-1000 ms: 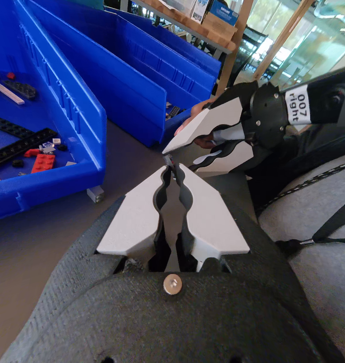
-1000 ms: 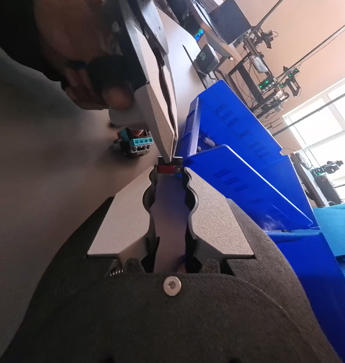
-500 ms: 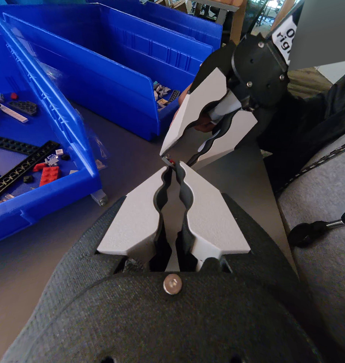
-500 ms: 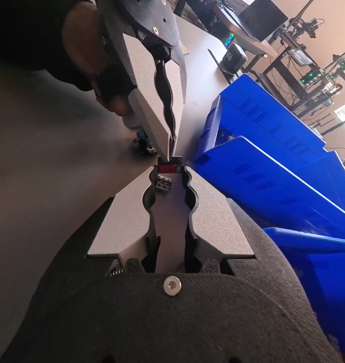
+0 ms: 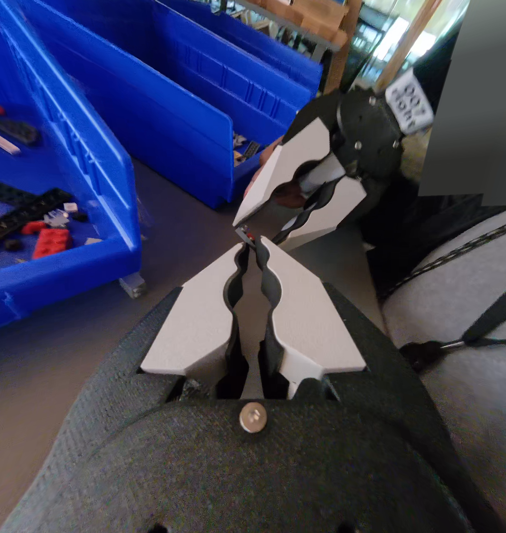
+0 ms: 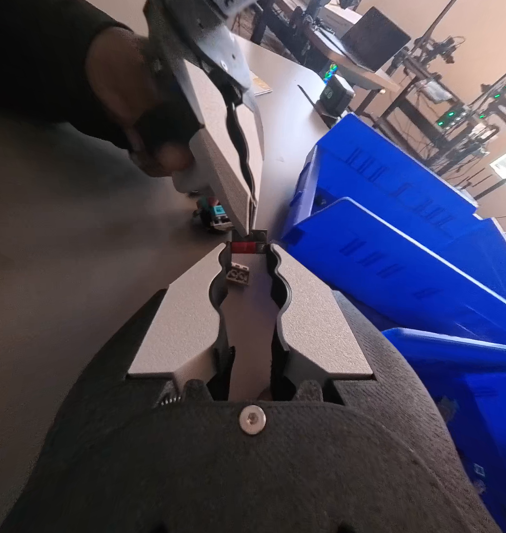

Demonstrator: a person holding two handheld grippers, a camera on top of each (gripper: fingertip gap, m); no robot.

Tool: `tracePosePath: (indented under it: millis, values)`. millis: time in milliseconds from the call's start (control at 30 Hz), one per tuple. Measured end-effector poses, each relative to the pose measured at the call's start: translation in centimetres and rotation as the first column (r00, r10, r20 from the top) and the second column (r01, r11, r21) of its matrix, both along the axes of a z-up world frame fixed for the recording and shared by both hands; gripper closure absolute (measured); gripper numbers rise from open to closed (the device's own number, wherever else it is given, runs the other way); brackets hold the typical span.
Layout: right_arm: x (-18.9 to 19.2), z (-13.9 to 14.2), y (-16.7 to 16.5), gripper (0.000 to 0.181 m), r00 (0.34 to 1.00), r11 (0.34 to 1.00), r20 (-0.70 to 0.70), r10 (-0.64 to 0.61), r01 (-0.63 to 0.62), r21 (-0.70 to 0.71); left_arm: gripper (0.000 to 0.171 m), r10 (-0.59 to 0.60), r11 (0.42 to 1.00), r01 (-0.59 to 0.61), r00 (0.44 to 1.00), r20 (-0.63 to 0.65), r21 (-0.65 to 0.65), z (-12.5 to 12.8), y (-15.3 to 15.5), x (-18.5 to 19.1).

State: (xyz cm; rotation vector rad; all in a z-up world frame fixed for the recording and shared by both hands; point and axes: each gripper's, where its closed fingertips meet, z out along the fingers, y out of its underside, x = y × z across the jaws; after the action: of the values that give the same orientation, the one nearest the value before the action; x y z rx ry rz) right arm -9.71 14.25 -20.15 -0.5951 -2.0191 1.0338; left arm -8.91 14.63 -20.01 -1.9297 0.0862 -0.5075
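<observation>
A small red brick (image 6: 246, 247) with a thin grey plate (image 6: 259, 235) on it is held in the air between both grippers, over the grey table (image 6: 73, 259). My right gripper (image 6: 248, 248) is shut on the red brick's two ends. My left gripper (image 5: 251, 242) is shut, pinching the grey plate's edge (image 5: 245, 231). In the right wrist view the left gripper (image 6: 247, 230) comes down from above. In the left wrist view the right gripper (image 5: 258, 235) comes in from the upper right. A hand holds each gripper.
A loose grey brick (image 6: 238, 277) lies on the table under the right gripper. A small teal and black brick assembly (image 6: 215, 215) stands behind it. Blue bins (image 6: 390, 259) line the right. The near bin (image 5: 58, 277) holds red, black and grey pieces. A person's grey clothing (image 5: 462, 288) is at right.
Both grippers stay joined on the same small piece. They have swung together away from the bins, and the loose grey brick on the table has come into sight under the right gripper.
</observation>
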Motion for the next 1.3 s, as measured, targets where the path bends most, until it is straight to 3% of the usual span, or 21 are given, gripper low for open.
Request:
tracePosePath:
  millis: [100, 167, 467, 600, 700, 800, 933, 1100, 1300]
  values:
    - [-0.3, 0.3, 0.0, 0.156, 0.998, 0.998, -0.064, -0.019, 0.023, 0.062, 0.164, 0.005, 1.0, -0.003, 0.984, 0.181, -0.01, 0.4, 0.0, -0.1]
    - [-0.4, 0.5, 0.0, 0.156, 0.994, 0.993, -0.103, -0.025, 0.037, 0.11, 0.163, 0.004, 1.0, 0.0, 0.972, 0.235, -0.019, 0.5, 0.0, -0.1]
    - [-0.5, 1.2, 0.0, 0.155, 0.973, 0.971, -0.23, -0.008, 0.062, 0.23, 0.166, 0.004, 1.0, -0.006, 0.96, 0.279, 0.006, 1.0, 0.0, -0.1]
    - [-0.7, 1.6, 0.2, 0.155, 0.982, 0.994, -0.178, -0.063, 0.078, 0.077, 0.166, 0.036, 0.998, -0.044, 0.989, 0.144, 0.052, 1.4, 0.1, -0.6]
    - [-0.8, 2.1, 0.7, 0.154, 0.989, 0.986, -0.082, -0.125, 0.115, -0.122, 0.166, 0.094, 0.991, -0.093, 0.995, -0.014, 0.099, 1.6, 0.2, -1.3]
    - [-0.9, 3.1, 1.3, 0.155, 0.987, 0.923, 0.02, -0.159, 0.156, -0.352, 0.167, 0.148, 0.98, -0.125, 0.978, -0.144, 0.155, 1.9, 0.2, -1.7]
    - [-1.0, 4.1, 1.4, 0.158, 0.98, 0.784, 0.141, -0.141, 0.197, -0.588, 0.166, 0.192, 0.963, -0.13, 0.945, -0.265, 0.236, 2.7, 0.3, -1.6]
    - [-0.8, 4.6, 0.8, 0.167, 0.982, 0.727, 0.147, -0.116, 0.185, -0.661, 0.166, 0.233, 0.948, -0.126, 0.901, -0.367, 0.291, 3.2, 0.3, -1.4]
    - [-0.8, 4.8, 0.9, 0.171, 0.982, 0.711, 0.141, -0.123, 0.187, -0.678, 0.166, 0.233, 0.94, -0.107, 0.895, -0.379, 0.325, 3.6, 0.3, -1.0]
